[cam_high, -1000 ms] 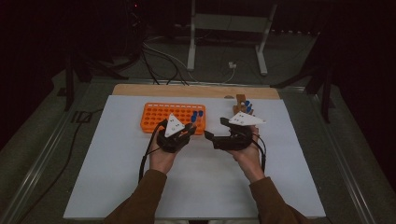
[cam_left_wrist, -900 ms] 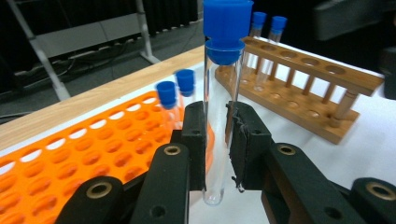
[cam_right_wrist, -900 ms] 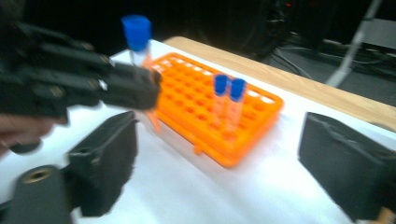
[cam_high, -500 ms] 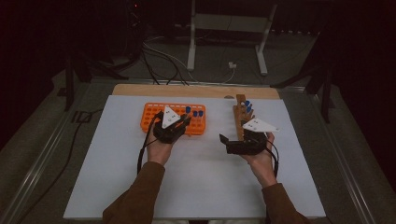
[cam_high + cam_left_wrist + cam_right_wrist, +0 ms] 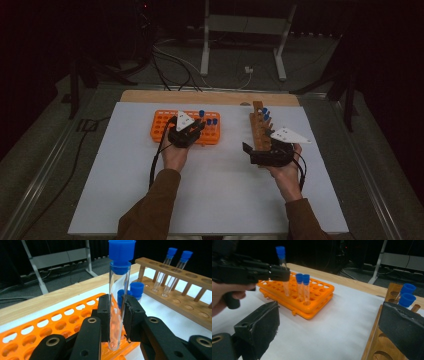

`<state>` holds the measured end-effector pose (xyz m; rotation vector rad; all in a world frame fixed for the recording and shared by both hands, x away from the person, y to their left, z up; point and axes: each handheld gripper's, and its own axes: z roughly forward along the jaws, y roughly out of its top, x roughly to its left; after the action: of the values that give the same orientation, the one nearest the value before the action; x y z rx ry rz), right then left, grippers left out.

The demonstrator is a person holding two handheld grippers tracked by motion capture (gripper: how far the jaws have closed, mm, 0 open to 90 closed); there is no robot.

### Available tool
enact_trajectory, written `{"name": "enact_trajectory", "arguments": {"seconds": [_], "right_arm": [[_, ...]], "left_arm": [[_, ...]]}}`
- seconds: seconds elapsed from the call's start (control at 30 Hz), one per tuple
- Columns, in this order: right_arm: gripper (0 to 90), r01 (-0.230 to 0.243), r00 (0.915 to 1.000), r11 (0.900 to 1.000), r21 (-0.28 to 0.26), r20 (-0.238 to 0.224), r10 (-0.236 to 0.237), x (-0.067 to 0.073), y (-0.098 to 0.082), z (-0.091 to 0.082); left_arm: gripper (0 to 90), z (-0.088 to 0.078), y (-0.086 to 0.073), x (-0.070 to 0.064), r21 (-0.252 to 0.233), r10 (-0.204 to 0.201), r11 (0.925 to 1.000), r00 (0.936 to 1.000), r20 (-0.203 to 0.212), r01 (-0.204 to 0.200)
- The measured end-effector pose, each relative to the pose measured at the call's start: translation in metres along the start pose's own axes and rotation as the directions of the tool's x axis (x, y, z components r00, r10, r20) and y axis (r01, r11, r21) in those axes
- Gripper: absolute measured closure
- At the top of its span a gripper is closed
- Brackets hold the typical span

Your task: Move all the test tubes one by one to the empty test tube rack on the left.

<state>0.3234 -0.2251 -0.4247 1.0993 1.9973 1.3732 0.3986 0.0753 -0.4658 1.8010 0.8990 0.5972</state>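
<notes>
Jaws grip test tube (image 5: pixel 117 305); wooden rack (image 5: pixel 260 131) beyond.

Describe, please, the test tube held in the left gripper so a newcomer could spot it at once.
Start at the orange plastic tube rack on the white table sheet. Above it, the left gripper clamps a clear glass test tube with a blue cap. Unlike the two blue-capped tubes seated in the rack, it stands higher, pinched between black jaws.
</notes>
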Motion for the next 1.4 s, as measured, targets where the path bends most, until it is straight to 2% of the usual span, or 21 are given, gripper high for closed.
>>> {"name": "enact_trajectory", "arguments": {"seconds": [0.17, 0.33, 0.53, 0.7, 0.77, 1.1, 1.3, 1.33, 1.4], "right_arm": [[3.6, -0.002, 1.0000, 1.000, -0.001, -0.004, 0.002, -0.001, 0.000, -0.001], [3.7, -0.005, 1.0000, 1.000, -0.011, -0.008, 0.005, -0.003, 0.000, -0.003], [3.8, -0.013, 0.9998, 1.000, -0.007, -0.012, 0.013, -0.006, -0.002, -0.003], [4.0, -0.009, 0.9998, 1.000, -0.007, -0.016, 0.009, -0.005, -0.002, -0.003], [4.2, -0.009, 0.9998, 1.000, -0.006, -0.018, 0.009, -0.004, -0.002, -0.003], [4.8, -0.008, 0.9997, 1.000, -0.006, -0.023, 0.007, -0.004, -0.002, -0.002], [4.8, -0.006, 0.9997, 1.000, -0.004, -0.024, 0.006, -0.004, -0.002, -0.002], [4.9, -0.007, 0.9997, 1.000, -0.005, -0.025, 0.007, -0.004, -0.002, -0.002], [4.9, -0.008, 0.9997, 1.000, -0.005, -0.025, 0.008, -0.004, -0.002, -0.002]], "left_arm": [[77.6, 0.009, -0.005, 0.003, 0.010, -0.011, 0.9999, 0.9999, -0.004, 0.011], [77.6, 0.016, -0.011, 0.003, 0.053, -0.004, 0.9986, 0.9998, -0.018, 0.005], [77.2, 0.023, -0.019, 0.003, 0.133, 0.019, 0.9910, 0.9995, -0.024, -0.015], [78.0, 0.026, -0.020, 0.002, 0.164, 0.007, 0.9864, 0.9995, -0.031, -0.002], [78.2, 0.027, -0.022, 0.001, 0.187, 0.022, 0.9822, 0.9992, -0.033, -0.015], [78.4, 0.028, -0.021, -0.002, 0.197, 0.019, 0.9804, 0.9986, -0.050, -0.008], [77.5, 0.026, -0.021, -0.001, 0.199, 0.002, 0.9799, 0.9990, -0.045, 0.006], [76.6, 0.026, -0.021, -0.001, 0.199, -0.003, 0.9799, 0.9991, -0.042, 0.012], [69.0, 0.024, -0.020, -0.001, 0.192, -0.003, 0.9813, 0.9994, -0.035, 0.010]]}}
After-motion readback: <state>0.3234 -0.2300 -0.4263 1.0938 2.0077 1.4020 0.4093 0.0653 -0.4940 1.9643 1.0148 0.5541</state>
